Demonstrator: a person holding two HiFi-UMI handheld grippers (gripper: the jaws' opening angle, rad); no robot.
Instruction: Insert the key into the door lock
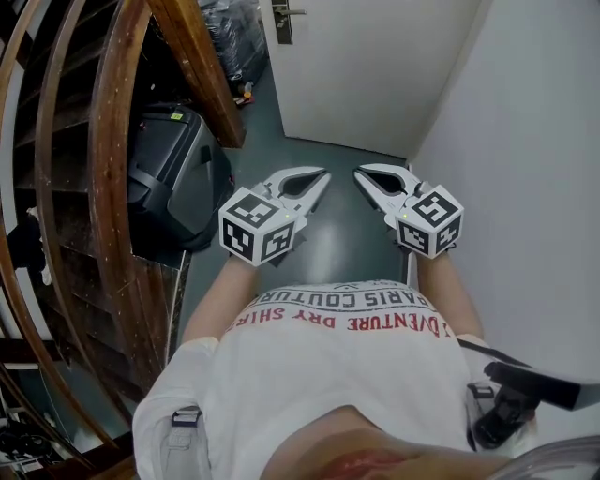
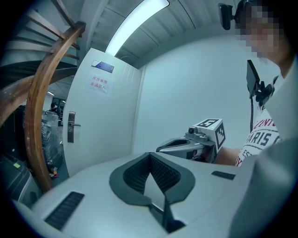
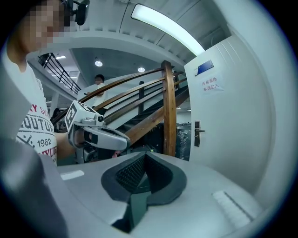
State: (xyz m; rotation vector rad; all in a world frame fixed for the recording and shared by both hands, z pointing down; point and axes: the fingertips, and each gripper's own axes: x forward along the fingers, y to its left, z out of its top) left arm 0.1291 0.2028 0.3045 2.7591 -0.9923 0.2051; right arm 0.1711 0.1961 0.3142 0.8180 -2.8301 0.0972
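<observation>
Door lock stands below a red-lettered notice; shirt reads "PARIS".

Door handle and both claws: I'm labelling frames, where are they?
Door handle (image 1: 281, 23): head view, metal plate.
Left claw (image 1: 322, 177): head view, closed tips.
Right claw (image 1: 359, 173): head view, closed tips.

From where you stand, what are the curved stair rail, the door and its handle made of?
The stair rail looks like varnished wood: streaky brown with a slight sheen. The door is a smooth white painted panel; its core cannot be told. The handle is probably metal: grey, shiny lever and plate.
</observation>
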